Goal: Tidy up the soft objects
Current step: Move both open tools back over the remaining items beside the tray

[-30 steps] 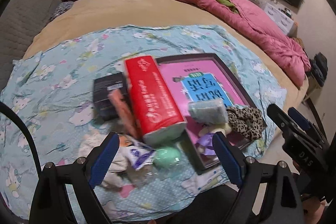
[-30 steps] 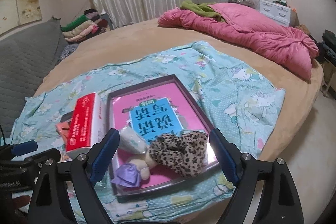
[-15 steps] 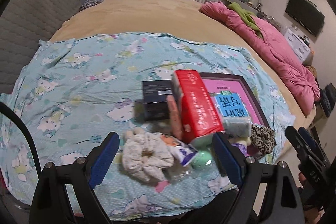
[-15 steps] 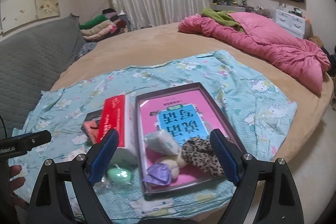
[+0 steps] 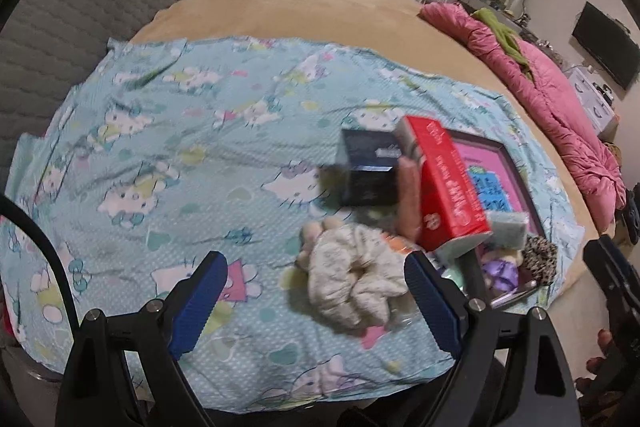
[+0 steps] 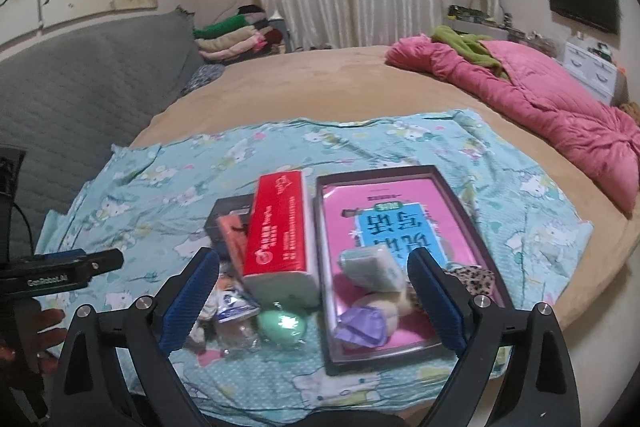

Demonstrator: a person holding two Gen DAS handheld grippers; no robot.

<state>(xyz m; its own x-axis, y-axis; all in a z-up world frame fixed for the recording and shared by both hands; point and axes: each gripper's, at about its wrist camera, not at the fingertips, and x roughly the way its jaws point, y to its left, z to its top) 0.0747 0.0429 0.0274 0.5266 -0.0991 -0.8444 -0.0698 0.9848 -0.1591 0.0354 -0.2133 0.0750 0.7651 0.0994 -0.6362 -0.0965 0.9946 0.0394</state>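
Both hand-held grippers hang spread apart, holding nothing: left [image 5: 316, 291], right [image 6: 314, 291]. The cream scrunchie [image 5: 352, 277] lies flat on the bed's blue sheet [image 5: 160, 147] (blurry), just beside the red tissue box [image 6: 280, 227], whose long axis runs away from the cameras.

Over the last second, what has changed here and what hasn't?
Both cameras swung left: the left gripper now frames the cream scrunchie, and the right gripper now frames the red tissue pack. Nothing was grasped or released; both jaws stay open. Items on the tray and sheet lie unmoved.
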